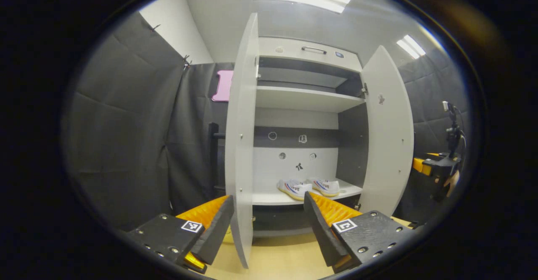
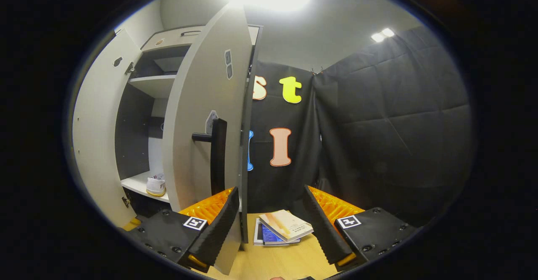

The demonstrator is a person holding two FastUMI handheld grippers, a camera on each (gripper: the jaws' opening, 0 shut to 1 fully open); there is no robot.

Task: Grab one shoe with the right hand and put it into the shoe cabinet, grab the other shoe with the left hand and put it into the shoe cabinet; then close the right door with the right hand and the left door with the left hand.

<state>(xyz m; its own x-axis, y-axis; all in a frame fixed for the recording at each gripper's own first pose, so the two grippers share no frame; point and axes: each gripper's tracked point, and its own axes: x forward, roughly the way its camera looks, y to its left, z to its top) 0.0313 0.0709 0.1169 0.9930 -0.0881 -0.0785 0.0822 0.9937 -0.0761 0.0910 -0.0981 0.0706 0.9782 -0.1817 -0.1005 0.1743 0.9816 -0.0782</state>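
Observation:
The shoe cabinet (image 1: 307,99) stands with both doors swung out. Two white shoes (image 1: 294,188) (image 1: 325,186) lie side by side on its lower shelf (image 1: 269,196). My left gripper (image 1: 269,229) is open low in front of the cabinet. The left door (image 1: 240,145) is seen edge-on, just inside its left finger (image 1: 216,229). My right gripper (image 2: 271,229) is open too. The right door (image 2: 201,116), with a black handle (image 2: 218,154), runs down beside its left finger (image 2: 218,227). In the right gripper view one shoe (image 2: 156,185) shows on the shelf.
A stack of books (image 2: 281,227) lies on the wooden floor (image 2: 277,259) ahead of the right gripper. The other gripper (image 1: 437,166) and a hand (image 1: 452,183) sit past the right door (image 1: 388,137). Black padded cloth walls close in on both sides.

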